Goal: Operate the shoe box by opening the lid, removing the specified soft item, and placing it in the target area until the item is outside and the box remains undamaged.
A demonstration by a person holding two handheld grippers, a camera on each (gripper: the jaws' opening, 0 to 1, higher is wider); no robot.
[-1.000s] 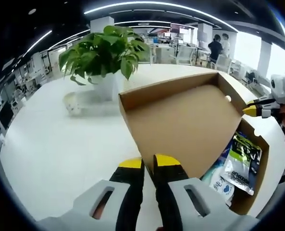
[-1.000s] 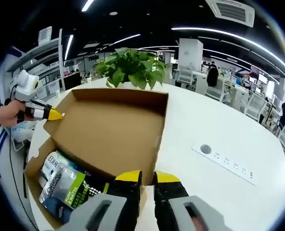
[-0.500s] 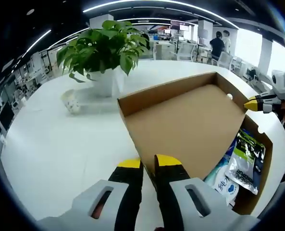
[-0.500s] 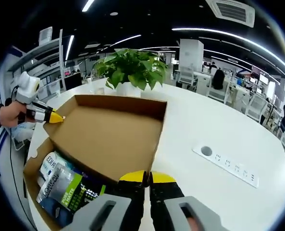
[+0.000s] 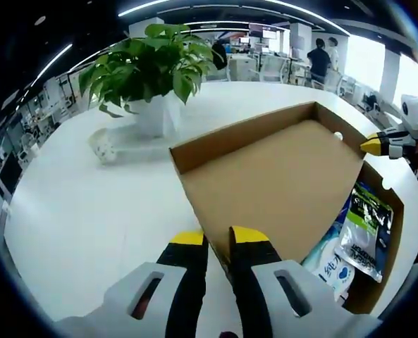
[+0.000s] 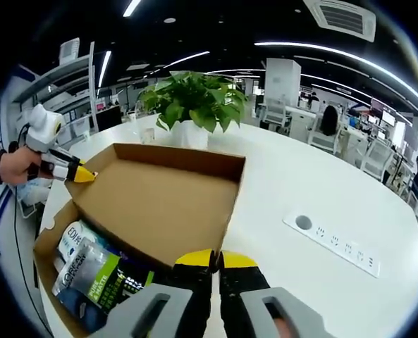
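An open cardboard shoe box sits on a white table, its lid [image 5: 279,176] swung up and back, brown inside facing me. My left gripper [image 5: 219,238] is shut on the lid's near corner edge. In the right gripper view it comes in from the left [image 6: 82,174], held by a hand, yellow tips at the lid's [image 6: 159,211] far corner. My right gripper [image 6: 217,259] is shut on the lid's edge, and appears as a yellow tip [image 5: 374,146] at the lid's other corner. In the box base [image 6: 53,229] lie a green and black soft pouch [image 6: 96,278] [image 5: 367,222] and a white and blue pack [image 5: 328,264].
A potted green plant [image 5: 149,70] [image 6: 194,102] stands on the table behind the lid, with a small pale cup [image 5: 103,144] beside it. A white power strip [image 6: 339,243] and a round cap [image 6: 304,222] are set into the tabletop. People and desks fill the office behind.
The lid has tipped further back and lies flatter, both grippers still on its corners. The pouches in the base have not moved.
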